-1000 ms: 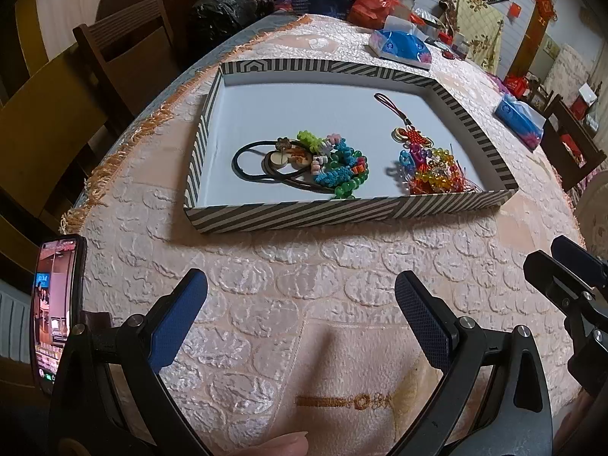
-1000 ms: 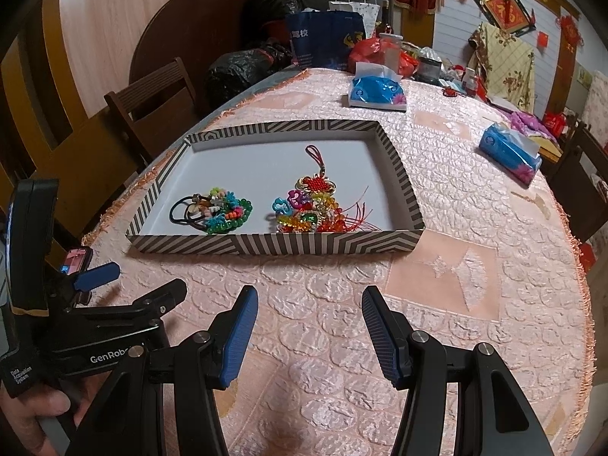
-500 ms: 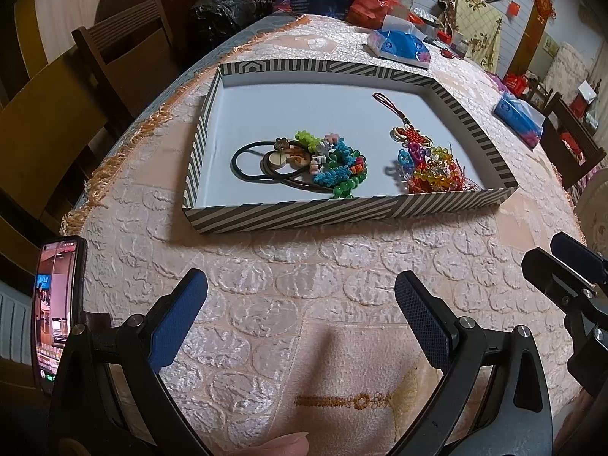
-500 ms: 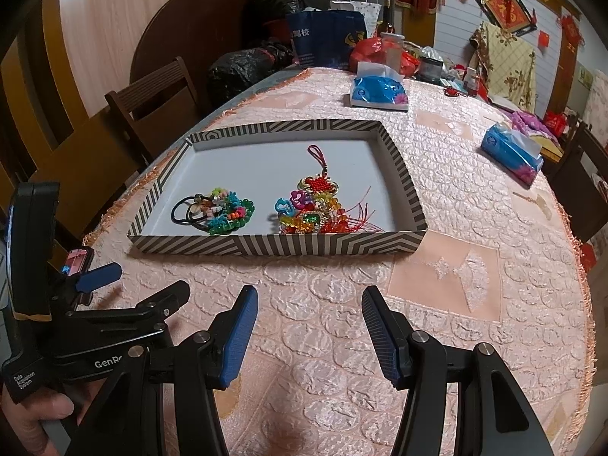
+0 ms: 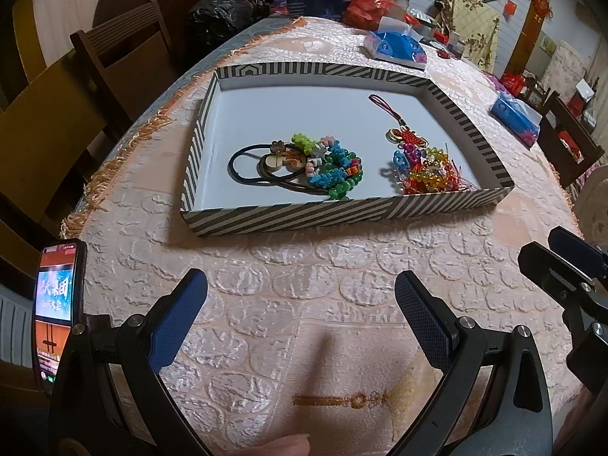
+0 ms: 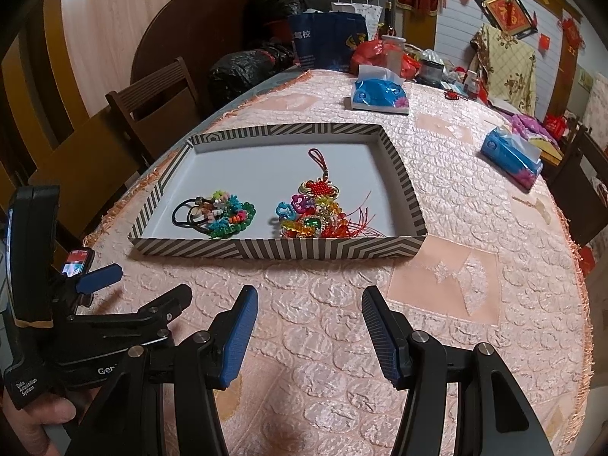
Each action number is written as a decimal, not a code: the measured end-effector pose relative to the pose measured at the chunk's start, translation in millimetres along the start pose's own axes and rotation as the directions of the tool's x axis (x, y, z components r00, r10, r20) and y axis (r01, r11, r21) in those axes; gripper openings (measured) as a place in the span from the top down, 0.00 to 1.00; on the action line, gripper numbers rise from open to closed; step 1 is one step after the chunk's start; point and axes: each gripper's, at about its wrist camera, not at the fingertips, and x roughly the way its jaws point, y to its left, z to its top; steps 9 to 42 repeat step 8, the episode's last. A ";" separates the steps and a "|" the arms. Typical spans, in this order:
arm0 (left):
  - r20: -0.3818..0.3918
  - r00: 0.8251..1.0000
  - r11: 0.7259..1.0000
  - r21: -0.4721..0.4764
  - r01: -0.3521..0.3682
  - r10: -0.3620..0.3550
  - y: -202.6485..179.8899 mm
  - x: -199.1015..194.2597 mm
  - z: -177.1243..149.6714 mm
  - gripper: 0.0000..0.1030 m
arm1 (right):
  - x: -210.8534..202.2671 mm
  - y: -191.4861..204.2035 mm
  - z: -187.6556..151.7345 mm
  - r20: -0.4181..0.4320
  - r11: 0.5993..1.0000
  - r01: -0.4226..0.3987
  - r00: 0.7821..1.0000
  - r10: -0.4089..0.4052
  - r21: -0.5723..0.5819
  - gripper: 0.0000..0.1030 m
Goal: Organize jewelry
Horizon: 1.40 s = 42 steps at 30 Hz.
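A shallow striped tray (image 5: 342,211) (image 6: 281,247) lies on the pink tablecloth. Inside it, on the left, black hair ties and colourful bead bracelets (image 5: 304,167) (image 6: 220,214) form one heap. To their right lies a red knot charm with bright beads and tassel threads (image 5: 421,163) (image 6: 319,209). My left gripper (image 5: 302,298) hovers open over bare cloth in front of the tray, with nothing between its blue pads. My right gripper (image 6: 309,317) is also open and empty, short of the tray's near wall. In the right wrist view the left gripper (image 6: 140,288) shows at lower left, held by a hand.
Two blue tissue packs (image 6: 380,93) (image 6: 511,155) rest on the table beyond and right of the tray. Bags and clutter (image 6: 334,41) crowd the far end. Wooden chairs (image 6: 152,102) stand along the left edge. A lit phone (image 5: 57,304) is mounted beside the left gripper.
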 end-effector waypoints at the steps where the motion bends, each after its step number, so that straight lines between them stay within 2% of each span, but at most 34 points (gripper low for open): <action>1: 0.000 1.000 1.000 0.000 0.003 -0.003 0.1 -0.2 0.1 0.04 | 0.0 0.6 0.1 0.000 1.000 -0.001 1.000 0.001 -0.001 0.47; 7: 0.034 0.999 1.000 0.017 0.007 -0.008 -3.7 -7.5 -1.4 0.04 | -2.0 2.4 0.2 0.005 1.000 0.001 1.000 -0.001 -0.005 0.47; 42: 0.034 0.999 1.000 0.015 0.012 -0.013 -3.6 -7.7 -1.3 0.04 | -2.3 2.4 0.4 0.006 1.000 0.002 1.000 -0.002 -0.004 0.47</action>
